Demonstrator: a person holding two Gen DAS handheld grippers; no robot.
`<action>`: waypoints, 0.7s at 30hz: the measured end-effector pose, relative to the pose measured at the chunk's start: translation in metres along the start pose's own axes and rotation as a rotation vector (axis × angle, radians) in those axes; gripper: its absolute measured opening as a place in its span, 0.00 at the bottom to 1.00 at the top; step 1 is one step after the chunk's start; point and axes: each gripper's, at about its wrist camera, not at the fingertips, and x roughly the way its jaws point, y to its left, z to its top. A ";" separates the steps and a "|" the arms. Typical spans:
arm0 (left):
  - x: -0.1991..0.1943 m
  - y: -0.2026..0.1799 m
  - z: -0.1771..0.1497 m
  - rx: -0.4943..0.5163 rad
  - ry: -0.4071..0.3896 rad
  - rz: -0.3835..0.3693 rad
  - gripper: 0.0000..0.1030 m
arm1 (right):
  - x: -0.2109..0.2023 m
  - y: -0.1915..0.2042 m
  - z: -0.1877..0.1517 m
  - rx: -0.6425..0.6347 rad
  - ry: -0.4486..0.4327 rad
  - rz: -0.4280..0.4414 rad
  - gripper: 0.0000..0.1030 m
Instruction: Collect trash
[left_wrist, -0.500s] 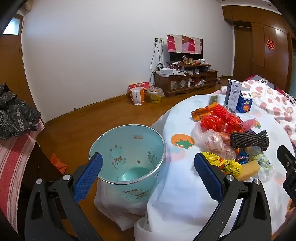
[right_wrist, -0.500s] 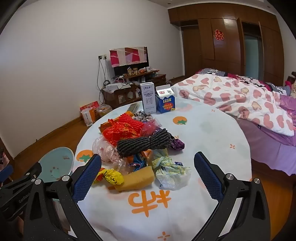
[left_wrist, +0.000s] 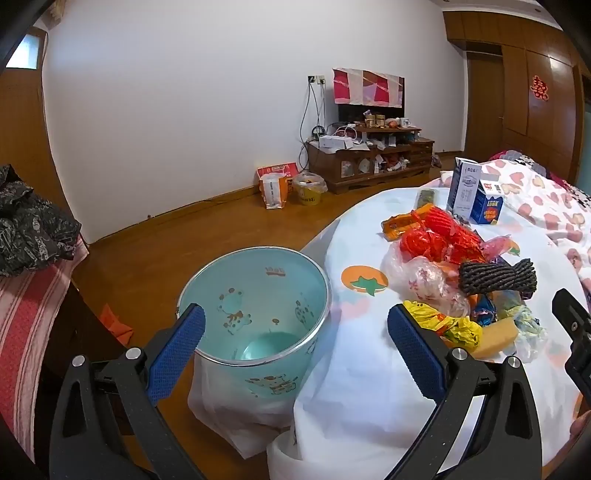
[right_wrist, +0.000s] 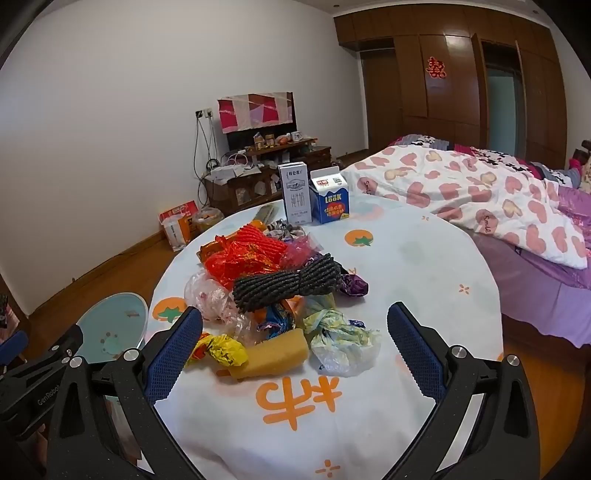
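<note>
1. Trash lies heaped toward the left edge of the round table's white printed cloth (right_wrist: 406, 266): a yellow foam sponge block (right_wrist: 275, 353), a crumpled yellow foil wrapper (right_wrist: 221, 350), a knotted pale plastic bag (right_wrist: 340, 339), a coiled bundle of dark rope (right_wrist: 288, 282) and red crinkled wrappers (right_wrist: 251, 254) behind it.
2. Nearly all of it looks light and soft. The sponge should squash and hold well if pinched across its short sides; the foil and bag (slippery, I'd guess) want taking at a knot or a thick fold.
3. Two upright cartons (right_wrist: 314, 199) stand at the table's far edge, stiff enough to grip by the sides.
4. A pale blue bucket-shaped bin with cartoon prints (left_wrist: 255, 310) stands on the floor just beside the table's left edge.
5. The right gripper (right_wrist: 295, 350) is spread wide, empty, hovering above the near end of the heap.
6. The left gripper (left_wrist: 295, 349) is equally wide, empty, poised between bin and table edge.
</note>
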 end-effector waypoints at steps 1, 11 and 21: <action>0.000 0.000 0.001 0.000 0.001 0.000 0.94 | 0.000 0.000 0.000 0.000 0.001 0.001 0.96; -0.005 -0.001 0.001 0.007 -0.005 0.005 0.94 | 0.000 0.000 -0.001 0.002 0.001 0.001 0.96; -0.005 0.001 0.000 0.005 0.002 -0.001 0.94 | 0.001 0.000 -0.001 0.003 0.005 0.003 0.96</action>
